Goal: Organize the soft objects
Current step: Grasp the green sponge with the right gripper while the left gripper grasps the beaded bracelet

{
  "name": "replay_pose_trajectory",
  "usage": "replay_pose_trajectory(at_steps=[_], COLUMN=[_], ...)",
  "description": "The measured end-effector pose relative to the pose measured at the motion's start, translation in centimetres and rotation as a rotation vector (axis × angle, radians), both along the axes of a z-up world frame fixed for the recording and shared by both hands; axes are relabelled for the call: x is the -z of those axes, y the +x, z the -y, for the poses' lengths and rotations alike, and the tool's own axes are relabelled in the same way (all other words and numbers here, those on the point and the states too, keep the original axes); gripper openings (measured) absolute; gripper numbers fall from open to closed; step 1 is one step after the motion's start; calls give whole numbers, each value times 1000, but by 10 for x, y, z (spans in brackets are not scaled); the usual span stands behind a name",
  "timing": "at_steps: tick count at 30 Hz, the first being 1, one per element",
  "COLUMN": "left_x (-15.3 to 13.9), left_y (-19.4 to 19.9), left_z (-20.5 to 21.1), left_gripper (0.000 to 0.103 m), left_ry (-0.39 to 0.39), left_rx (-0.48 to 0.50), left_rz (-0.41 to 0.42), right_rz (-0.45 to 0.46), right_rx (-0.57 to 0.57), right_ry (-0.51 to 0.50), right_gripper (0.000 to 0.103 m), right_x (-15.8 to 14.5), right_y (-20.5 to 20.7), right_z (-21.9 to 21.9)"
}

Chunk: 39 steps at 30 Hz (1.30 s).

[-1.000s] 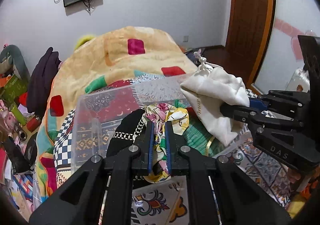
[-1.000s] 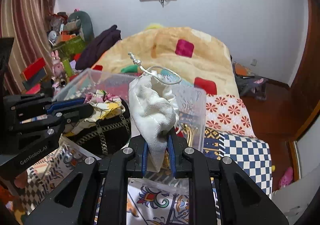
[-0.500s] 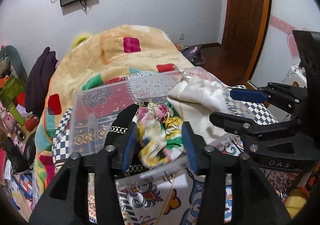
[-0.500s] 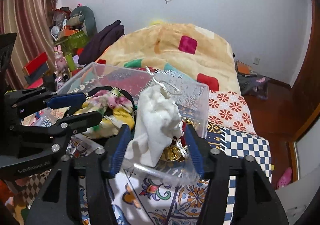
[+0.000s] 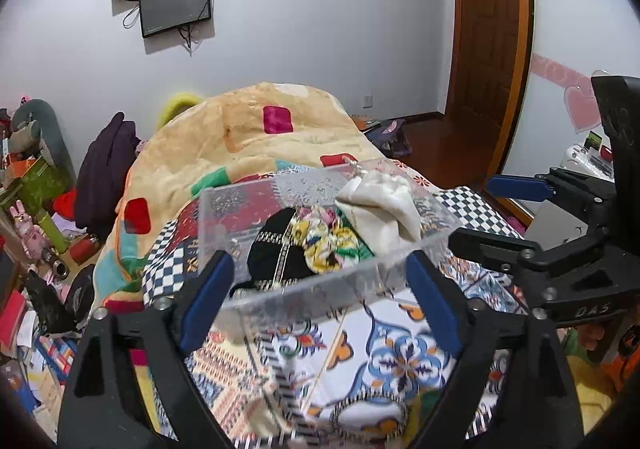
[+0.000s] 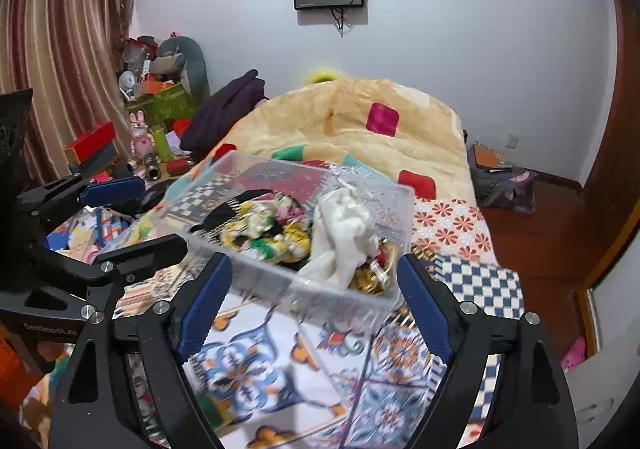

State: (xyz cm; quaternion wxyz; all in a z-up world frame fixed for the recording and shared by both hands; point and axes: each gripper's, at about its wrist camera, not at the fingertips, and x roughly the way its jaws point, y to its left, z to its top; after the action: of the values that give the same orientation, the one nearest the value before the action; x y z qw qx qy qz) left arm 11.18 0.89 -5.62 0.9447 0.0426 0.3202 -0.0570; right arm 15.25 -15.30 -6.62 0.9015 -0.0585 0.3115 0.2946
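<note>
A clear plastic box (image 5: 312, 295) stands on the patterned bed. In it lie a white drawstring pouch (image 5: 382, 211), a floral scrunchie (image 5: 326, 243) and a black cloth with gold trim (image 5: 276, 253). My left gripper (image 5: 320, 299) is open and empty, just in front of the box's near wall. In the right wrist view the box (image 6: 340, 301) holds the white pouch (image 6: 344, 237), the scrunchie (image 6: 268, 231) and a gold item (image 6: 372, 275). My right gripper (image 6: 312, 303) is open and empty before the box. Each gripper shows in the other's view.
A peach blanket (image 5: 256, 141) with coloured squares is heaped behind the box. Clutter of toys and boxes (image 6: 156, 117) lines the left wall. A wooden door (image 5: 488, 49) and bare floor lie to the right. A patterned sheet (image 6: 280, 377) covers the bed in front.
Both grippers opened, letting the scrunchie and the white pouch drop into the box, then drew back from it with jaws spread wide.
</note>
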Motion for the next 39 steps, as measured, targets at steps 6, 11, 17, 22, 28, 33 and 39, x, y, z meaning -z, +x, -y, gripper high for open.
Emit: replay_pose_trajectory(at_steps=[6, 11, 17, 22, 28, 33, 39], left_x=[13, 37, 69, 92, 108, 110, 110], left_y=[-26, -36, -46, -47, -48, -50, -52], left_z=[-8, -20, -29, -32, -29, -20, -14], left_gripper=[95, 95, 93, 74, 58, 39, 7], left_ry=[-8, -25, -43, -68, -71, -34, -24], left_rx=[-14, -43, -68, -61, -45, -31, 1], left_rz=[-44, -107, -176, -245, -271, -250, -240], right_rz=[-60, -143, -242, -300, -335, -364, -357], right_rx=[-34, -63, -92, -122, -153, -182, -205], right_ry=[24, 14, -4, -37, -44, -11, 3], right_gripper=[83, 83, 83, 83, 68, 49, 33], right_x=[19, 43, 71, 87, 95, 97, 96], right_y=[-19, -26, -35, -39, -46, -49, -57], right_z=[-2, -10, -19, -29, -31, -29, -29])
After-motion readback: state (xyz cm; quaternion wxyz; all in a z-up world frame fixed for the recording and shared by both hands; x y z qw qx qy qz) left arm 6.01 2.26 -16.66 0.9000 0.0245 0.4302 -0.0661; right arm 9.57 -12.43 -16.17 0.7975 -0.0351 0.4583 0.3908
